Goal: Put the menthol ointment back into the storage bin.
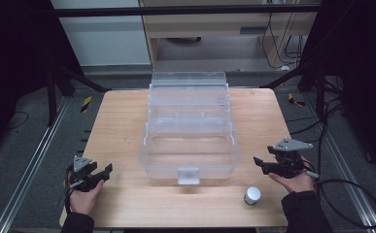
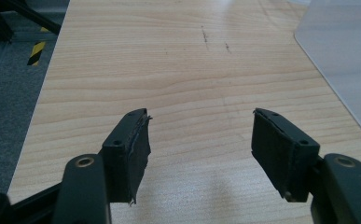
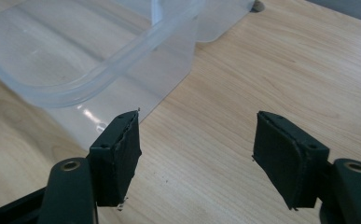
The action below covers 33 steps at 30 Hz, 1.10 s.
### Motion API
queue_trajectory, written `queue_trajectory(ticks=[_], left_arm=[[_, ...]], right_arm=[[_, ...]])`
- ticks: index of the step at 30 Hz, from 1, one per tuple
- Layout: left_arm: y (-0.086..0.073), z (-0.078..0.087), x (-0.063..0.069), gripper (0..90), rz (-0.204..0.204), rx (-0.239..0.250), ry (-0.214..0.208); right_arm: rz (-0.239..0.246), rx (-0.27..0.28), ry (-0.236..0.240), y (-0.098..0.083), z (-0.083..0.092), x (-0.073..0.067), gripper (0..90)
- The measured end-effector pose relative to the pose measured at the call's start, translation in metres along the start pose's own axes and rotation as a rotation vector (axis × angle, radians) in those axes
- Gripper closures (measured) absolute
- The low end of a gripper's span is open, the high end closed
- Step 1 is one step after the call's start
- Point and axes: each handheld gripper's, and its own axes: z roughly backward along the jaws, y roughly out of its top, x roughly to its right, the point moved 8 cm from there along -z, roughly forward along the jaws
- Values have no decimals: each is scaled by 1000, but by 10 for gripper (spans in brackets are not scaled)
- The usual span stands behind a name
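Resting low at the tabletop's (image 1: 122,121) near corners, both tongs are released and hold nothing: the left tongs (image 1: 94,175) gape over bare wood, and the right tongs (image 1: 268,165) gape just beside the clear plastic bin (image 1: 189,145). That bin sits in the middle of the tabletop, open on top. A small white container (image 1: 252,195) stands near the right tongs, toward the near edge; it is probably a capped jar, though it is too small to be sure. Judging by this layout, the jar goes into the bin. To do it well, bring the right tongs down squarely over the jar, close on its sides below the cap, and lift it straight up.
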Motion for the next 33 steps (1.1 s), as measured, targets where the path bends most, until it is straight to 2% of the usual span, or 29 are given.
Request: queue_trajectory(ticks=[10,19,26,28,29,33], left_arm=[[-1,-1,0,357,-4,-7,1],[-1,-1,0,356,-7,-9,7],[-1,-1,0,356,-7,-12,5],[-1,-1,0,356,-10,-13,5],[-1,-1,0,357,-11,-12,6],[-1,-1,0,358,-12,-13,7]], right_arm=[[125,-121,107,15,9,-17,284],[223,-226,196,15,10,-35,264],[288,-310,234,10,11,-45,261],[291,-320,240,10,11,-46,262],[312,-335,251,9,12,-49,263],[334,-362,269,6,13,-53,265]])
